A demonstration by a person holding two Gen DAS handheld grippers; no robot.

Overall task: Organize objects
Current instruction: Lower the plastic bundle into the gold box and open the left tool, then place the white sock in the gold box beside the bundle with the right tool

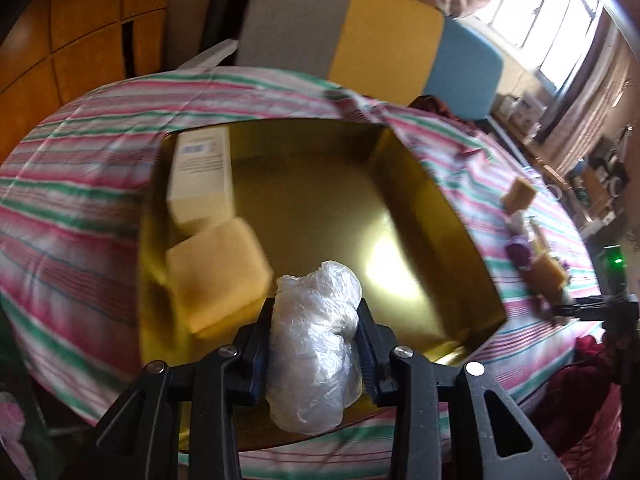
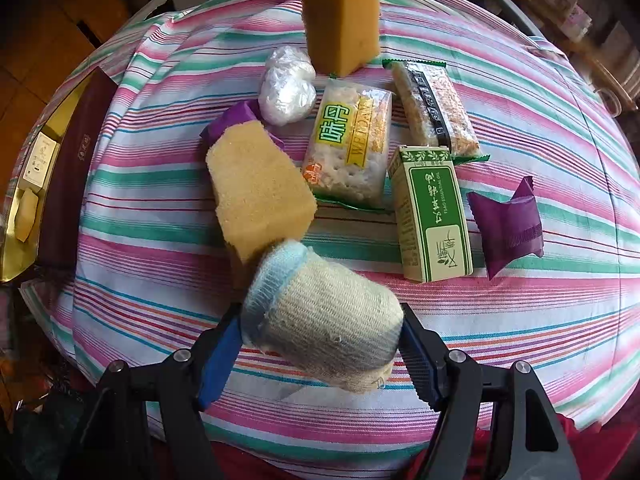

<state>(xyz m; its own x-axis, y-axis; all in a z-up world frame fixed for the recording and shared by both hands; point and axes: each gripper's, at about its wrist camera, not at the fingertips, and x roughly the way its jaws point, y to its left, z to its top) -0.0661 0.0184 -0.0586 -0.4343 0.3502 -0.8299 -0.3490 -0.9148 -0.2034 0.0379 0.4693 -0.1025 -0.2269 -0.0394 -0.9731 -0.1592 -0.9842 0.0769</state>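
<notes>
My left gripper (image 1: 316, 336) is shut on a crumpled clear plastic bag (image 1: 316, 344) and holds it above the near edge of a gold box (image 1: 320, 208). The box holds a white carton (image 1: 204, 168) and a yellow sponge (image 1: 216, 268) at its left side. My right gripper (image 2: 320, 348) is shut on a rolled cream sock with a pale blue cuff (image 2: 324, 320), just above the striped cloth (image 2: 160, 320). Beyond it lie a yellow sponge (image 2: 260, 192), an orange sponge (image 2: 340, 28), a plastic bag ball (image 2: 286, 88), cracker packs (image 2: 352, 144), a green box (image 2: 432, 216) and a purple packet (image 2: 508, 224).
The gold box also shows at the far left of the right wrist view (image 2: 24, 200), with a dark maroon lid (image 2: 76, 168) beside it. A chair with grey, yellow and blue panels (image 1: 380, 36) stands behind the table. Shelves with clutter (image 1: 592, 176) are at the right.
</notes>
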